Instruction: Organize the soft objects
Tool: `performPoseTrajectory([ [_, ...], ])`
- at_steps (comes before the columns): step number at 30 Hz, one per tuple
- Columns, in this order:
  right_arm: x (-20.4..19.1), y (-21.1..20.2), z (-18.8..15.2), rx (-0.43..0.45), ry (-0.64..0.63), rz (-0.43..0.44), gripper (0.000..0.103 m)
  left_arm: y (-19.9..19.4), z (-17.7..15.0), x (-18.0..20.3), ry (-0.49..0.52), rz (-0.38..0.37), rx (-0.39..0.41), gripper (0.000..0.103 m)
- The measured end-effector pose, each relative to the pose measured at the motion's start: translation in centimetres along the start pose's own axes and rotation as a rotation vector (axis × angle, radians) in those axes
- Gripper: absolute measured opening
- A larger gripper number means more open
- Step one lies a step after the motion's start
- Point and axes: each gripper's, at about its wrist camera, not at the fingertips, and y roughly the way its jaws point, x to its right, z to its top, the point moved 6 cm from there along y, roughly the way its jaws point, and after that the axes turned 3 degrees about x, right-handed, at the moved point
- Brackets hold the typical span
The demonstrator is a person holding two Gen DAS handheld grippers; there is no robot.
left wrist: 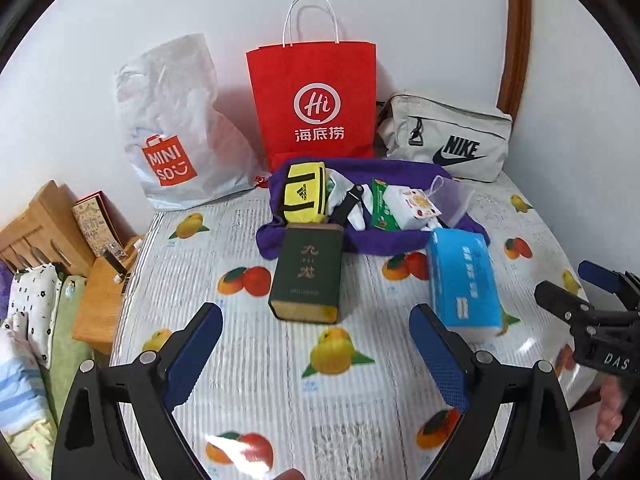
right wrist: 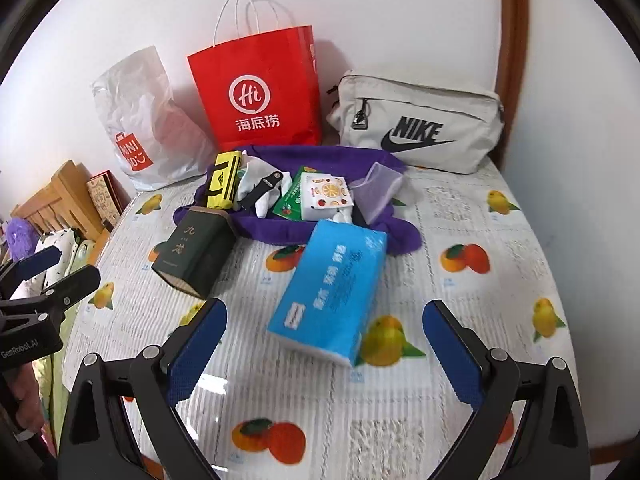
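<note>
Bright, even indoor light; glare on the glossy tablecloth (left wrist: pixel 240 450); strong fisheye bending, dark corners.

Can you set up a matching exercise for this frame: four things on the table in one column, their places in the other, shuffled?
Things:
1. red paper bag
2. blue tissue pack
3. grey Nike pouch
4. dark green box

Places:
A. back right, against the wall
B. standing between the white plastic bag and the pouch
C. lying in front of the purple cloth, on the right
D. lying at the cloth's front edge, on the left

Pairs: 1-B, 2-C, 3-A, 4-D
</note>
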Motion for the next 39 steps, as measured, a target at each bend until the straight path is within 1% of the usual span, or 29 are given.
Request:
performPoseTrajectory([
  [6, 0.6, -2.8, -1.8, 0.022, 0.025, -0.001, 0.098, -2.1, -1.9, -0.3, -0.062, -0.014, 0.007, 0.095],
  [19, 1.1, -6.2, -4.3, 0.051, 0.040, 0.006, 0.098, -5.5, -4.1, 1.3, -0.030, -0.013, 0.037, 0.095],
  [25, 0.6, -8.0, -5.1, 0.091, 0.034, 0.015, 0.098, -6.7, -5.2, 1.8, -0.028, -0.010, 0.054, 0.095],
  [33, 0.6, -9.0, -6.9, 0.104, 0.029, 0.015, 0.098, -8.4, -6.7, 2.2, -0.026, -0.009, 0.081, 0.095],
  [37, 0.5, -9.9, -7.4, 0.119, 0.017, 0.012, 0.098, -9.4, -7.0, 2.4, -0.007, 0.013, 0.092, 0.095],
  [39, 0.5, -10.3, -7.5, 0.125, 0.019, 0.013, 0.098, -10.0, -7.2, 2.5, -0.013, 0.008, 0.102, 0.095],
])
